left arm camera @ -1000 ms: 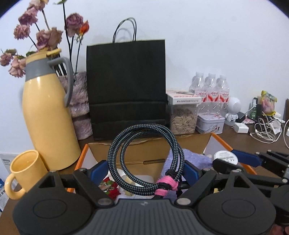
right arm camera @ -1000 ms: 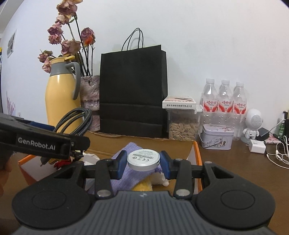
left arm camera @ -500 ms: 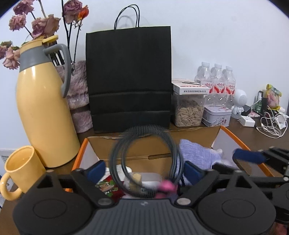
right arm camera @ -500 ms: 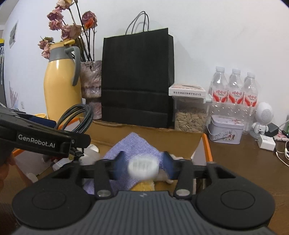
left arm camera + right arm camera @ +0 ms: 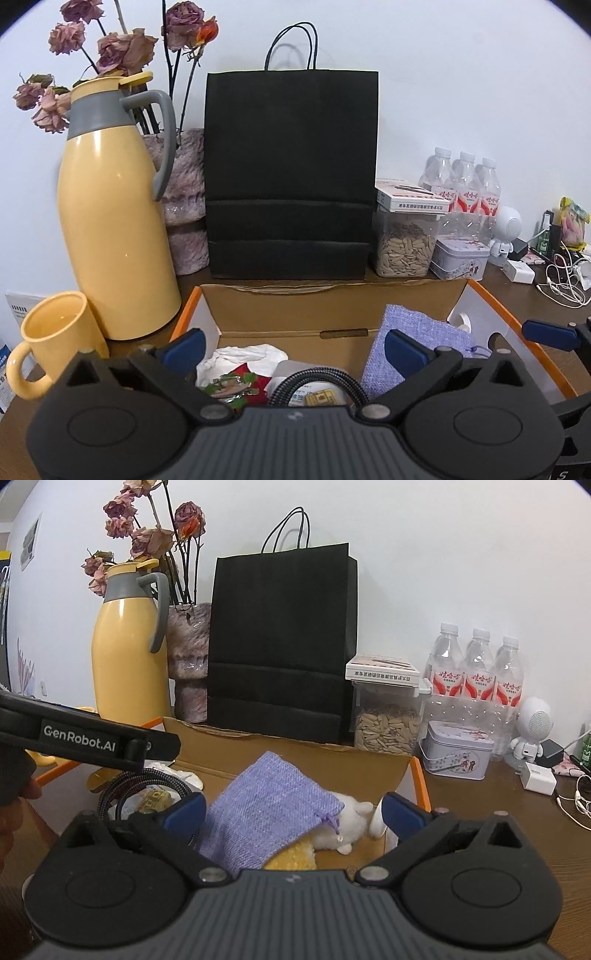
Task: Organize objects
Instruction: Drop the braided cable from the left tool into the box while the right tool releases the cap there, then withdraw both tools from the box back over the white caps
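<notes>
cable [image 5: 317,384] left of pouch [image 5: 413,332] in box [image 5: 332,306]; bag [image 5: 291,173] behind box.

black bag [image 5: 291,170] and thermos [image 5: 110,221] wall box [image 5: 332,306] behind

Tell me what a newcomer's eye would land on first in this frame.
Probably the tall black paper bag standing against the wall, dead centre, behind the open cardboard box. Next, the yellow jug at its left with dried roses behind it and a matching yellow mug in front. In the box, a purple pouch lies at the right and a coiled braided cable at the left.
</notes>
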Motion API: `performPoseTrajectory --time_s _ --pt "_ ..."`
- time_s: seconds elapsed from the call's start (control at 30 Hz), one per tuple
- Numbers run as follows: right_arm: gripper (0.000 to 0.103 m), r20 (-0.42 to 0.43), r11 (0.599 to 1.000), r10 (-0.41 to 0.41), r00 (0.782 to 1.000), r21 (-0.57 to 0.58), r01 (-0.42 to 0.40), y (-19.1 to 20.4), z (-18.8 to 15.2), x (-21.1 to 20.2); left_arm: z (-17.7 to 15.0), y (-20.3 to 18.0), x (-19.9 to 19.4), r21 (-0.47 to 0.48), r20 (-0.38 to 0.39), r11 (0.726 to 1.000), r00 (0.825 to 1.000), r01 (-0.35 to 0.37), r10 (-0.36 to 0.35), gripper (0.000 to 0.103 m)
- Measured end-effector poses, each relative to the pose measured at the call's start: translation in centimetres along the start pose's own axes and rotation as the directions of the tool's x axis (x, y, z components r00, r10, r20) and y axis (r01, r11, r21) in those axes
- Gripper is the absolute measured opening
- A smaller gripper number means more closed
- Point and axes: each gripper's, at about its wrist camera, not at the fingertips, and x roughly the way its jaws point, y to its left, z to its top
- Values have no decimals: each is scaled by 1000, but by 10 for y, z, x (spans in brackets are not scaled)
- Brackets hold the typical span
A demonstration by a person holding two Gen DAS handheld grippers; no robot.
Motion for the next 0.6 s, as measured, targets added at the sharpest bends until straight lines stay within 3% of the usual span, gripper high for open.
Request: performPoseTrajectory --time_s 0.6 --pt "103 29 999 -20 999 -27 21 13 -7 -34 -15 2 -40 -28 49 1000 999 12 -10 103"
